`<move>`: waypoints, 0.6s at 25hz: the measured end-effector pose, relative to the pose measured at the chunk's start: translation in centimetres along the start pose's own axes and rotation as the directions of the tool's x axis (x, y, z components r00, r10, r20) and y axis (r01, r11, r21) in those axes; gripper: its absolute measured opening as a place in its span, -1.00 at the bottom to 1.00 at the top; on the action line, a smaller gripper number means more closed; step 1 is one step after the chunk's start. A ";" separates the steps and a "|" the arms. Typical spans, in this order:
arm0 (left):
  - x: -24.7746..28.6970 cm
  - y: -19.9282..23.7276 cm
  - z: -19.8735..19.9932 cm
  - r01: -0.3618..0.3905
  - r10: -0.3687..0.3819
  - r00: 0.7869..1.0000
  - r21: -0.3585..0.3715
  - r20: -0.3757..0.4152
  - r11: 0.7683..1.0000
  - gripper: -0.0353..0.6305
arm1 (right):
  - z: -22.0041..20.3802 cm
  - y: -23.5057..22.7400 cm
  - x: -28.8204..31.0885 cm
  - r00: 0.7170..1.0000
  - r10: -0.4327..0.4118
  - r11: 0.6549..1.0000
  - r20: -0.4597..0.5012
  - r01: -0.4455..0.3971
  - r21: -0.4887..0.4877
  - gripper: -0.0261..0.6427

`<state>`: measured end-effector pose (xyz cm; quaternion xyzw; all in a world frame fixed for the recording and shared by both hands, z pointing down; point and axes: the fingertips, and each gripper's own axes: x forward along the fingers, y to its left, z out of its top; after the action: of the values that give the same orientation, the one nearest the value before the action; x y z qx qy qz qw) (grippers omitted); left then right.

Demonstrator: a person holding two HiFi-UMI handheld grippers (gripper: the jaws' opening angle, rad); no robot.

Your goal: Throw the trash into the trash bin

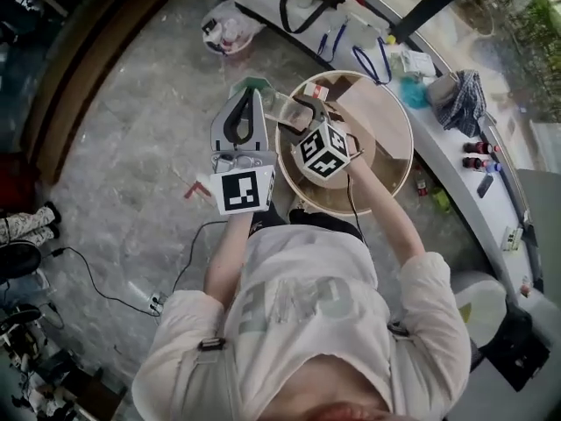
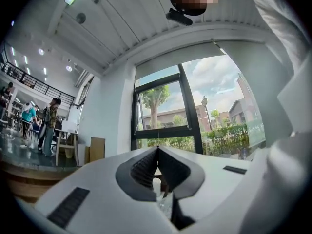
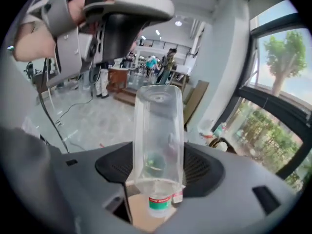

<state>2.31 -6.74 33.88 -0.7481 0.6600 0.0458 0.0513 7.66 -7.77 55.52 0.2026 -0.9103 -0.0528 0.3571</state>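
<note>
- The right gripper (image 3: 160,157) grasps a clear plastic bottle (image 3: 158,126) between its pads, with the cap end toward the camera.
- The head view shows the bottle held in the air at the near rim of the round trash bin (image 1: 408,147).
- The left gripper (image 2: 157,151) has its jaws closed together.

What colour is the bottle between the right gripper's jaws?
Clear bottle with green-and-white label; best in right gripper view.

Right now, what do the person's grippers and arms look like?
The left gripper and right gripper have pale grey shells with black ribbed pads; each carries a cube of black-and-white square markers. The person wears a white shirt, forearms bare.
</note>
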 end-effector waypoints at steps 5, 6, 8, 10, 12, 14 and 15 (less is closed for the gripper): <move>1.1 2.2 6.0 0.009 -0.011 0.999 0.053 0.053 0.999 -0.86 | 10.0 -3.4 -6.1 0.961 -0.161 0.980 0.224 0.129 0.150 -0.05; 1.6 2.6 7.0 0.018 -0.023 0.997 0.061 0.072 0.998 -0.86 | 11.8 -3.9 -7.1 0.944 -0.197 0.973 0.264 0.156 0.168 -0.05; 2.4 3.4 8.4 0.047 -0.053 0.994 0.061 0.095 0.997 -0.86 | 14.6 -4.8 -8.8 0.906 -0.271 0.958 0.326 0.220 0.183 -0.05; 2.7 3.9 9.3 0.072 -0.076 0.991 0.039 0.107 0.997 -0.86 | 16.7 -5.1 -10.4 0.871 -0.320 0.944 0.372 0.260 0.203 -0.05; 2.6 4.1 9.6 0.084 -0.086 0.990 0.029 0.116 0.996 -0.86 | 18.2 -5.2 -12.1 0.841 -0.347 0.933 0.415 0.265 0.242 -0.05; 2.8 4.2 9.5 0.090 -0.092 0.989 0.028 0.119 0.996 -0.86 | 19.1 -5.5 -13.5 0.812 -0.374 0.921 0.447 0.268 0.284 -0.05; 3.0 4.3 9.3 0.092 -0.094 0.989 0.025 0.118 0.995 -0.86 | 19.3 -5.8 -14.1 0.798 -0.390 0.913 0.459 0.272 0.303 -0.05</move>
<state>-1.58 -8.95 24.15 -0.7735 0.6206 0.0813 0.0998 5.95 -8.28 30.94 0.3765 -0.9220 -0.0648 0.0635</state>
